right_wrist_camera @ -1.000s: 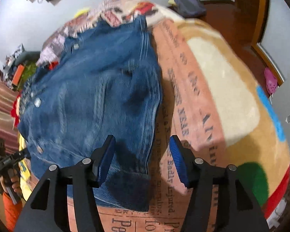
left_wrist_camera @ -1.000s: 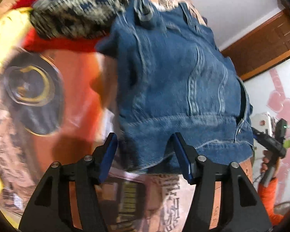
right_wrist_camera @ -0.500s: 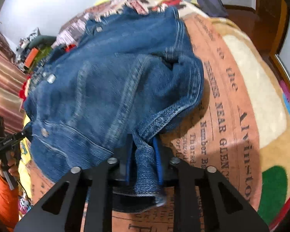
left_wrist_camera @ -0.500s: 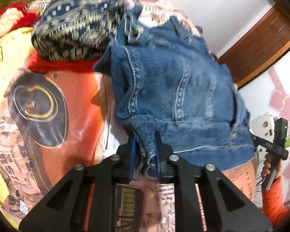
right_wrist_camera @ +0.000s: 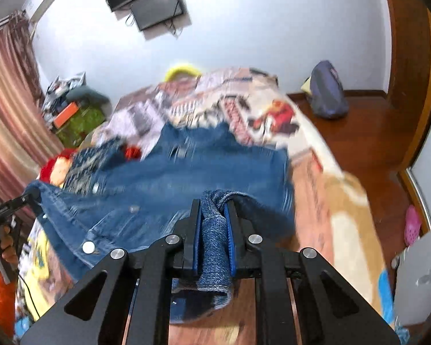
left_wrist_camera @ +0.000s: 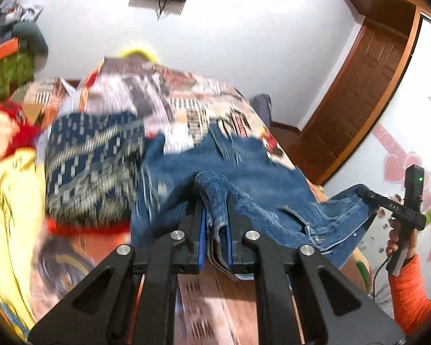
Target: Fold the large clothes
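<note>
Bed: printed blanket under denim jacket
Left gripper: pinching jacket hem
Right gripper: clamped on jacket cuff

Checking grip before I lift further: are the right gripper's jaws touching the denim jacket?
Touching. The right wrist view shows the right gripper with jaws closed on a bunched fold of the denim jacket.
</note>
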Demonstrator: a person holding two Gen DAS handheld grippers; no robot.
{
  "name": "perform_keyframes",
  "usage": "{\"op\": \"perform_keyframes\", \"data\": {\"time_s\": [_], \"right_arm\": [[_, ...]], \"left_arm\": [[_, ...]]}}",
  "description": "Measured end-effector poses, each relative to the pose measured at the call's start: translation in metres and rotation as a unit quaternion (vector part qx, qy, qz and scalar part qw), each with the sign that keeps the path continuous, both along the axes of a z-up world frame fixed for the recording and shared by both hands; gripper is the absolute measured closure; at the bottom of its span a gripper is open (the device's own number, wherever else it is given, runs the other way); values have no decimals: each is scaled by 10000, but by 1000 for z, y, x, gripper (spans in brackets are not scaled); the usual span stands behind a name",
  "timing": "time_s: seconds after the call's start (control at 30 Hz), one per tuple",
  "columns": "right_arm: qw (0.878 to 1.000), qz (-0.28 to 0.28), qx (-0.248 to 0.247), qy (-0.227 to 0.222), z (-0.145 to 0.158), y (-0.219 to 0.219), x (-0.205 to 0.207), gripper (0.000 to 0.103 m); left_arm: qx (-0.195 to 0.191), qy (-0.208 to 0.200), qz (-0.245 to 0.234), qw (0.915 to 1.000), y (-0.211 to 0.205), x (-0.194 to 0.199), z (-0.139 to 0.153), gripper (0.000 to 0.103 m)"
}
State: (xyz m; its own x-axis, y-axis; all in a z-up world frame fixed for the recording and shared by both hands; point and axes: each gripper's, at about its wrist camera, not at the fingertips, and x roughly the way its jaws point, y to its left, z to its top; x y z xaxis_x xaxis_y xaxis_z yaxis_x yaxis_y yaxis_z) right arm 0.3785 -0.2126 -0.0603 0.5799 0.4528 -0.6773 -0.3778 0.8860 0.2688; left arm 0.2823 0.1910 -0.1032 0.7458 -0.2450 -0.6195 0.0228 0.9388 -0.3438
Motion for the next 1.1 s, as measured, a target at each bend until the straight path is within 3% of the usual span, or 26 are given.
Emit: {"op": "perform_keyframes", "data": {"time_s": [0.13, 0.3, 0.43, 0.57, 0.63, 0.7, 0.8, 0.97, 1.1], "right_arm": [[9995, -296, 147, -15, 5, 4, 52, 90], [9978, -576, -190, 252, -33, 21, 115, 90], [9944, -504, -782, 505, -76, 38, 144, 88], [9904, -591, -1032, 709, -107, 40, 156, 83], [9875, -771, -1130, 784, -112, 36, 161, 82], [9831, -1093, -1290, 700, -108, 32, 158, 70], [9800, -1291, -1450, 434, -90, 29, 148, 67], [9850, -827, -1511, 29, -50, 31, 114, 67], [9897, -300, -1399, -92, -26, 40, 82, 66]], "left_arm": [[-34, 14, 237, 9997, 8, 61, 0, 93], [-182, 506, 675, 9963, 32, 137, -46, 93], [-51, 1069, 880, 9904, 41, 169, -96, 90], [258, 1159, 832, 9894, 38, 175, -122, 81], [356, 1138, 753, 9900, 36, 174, -123, 78], [562, 1194, 734, 9885, 31, 172, -116, 68], [872, 1091, 787, 9871, 25, 164, -97, 56], [1093, 429, 954, 9885, 17, 138, -50, 35], [1097, 385, 781, 9901, 8, 127, -33, 35]]}}
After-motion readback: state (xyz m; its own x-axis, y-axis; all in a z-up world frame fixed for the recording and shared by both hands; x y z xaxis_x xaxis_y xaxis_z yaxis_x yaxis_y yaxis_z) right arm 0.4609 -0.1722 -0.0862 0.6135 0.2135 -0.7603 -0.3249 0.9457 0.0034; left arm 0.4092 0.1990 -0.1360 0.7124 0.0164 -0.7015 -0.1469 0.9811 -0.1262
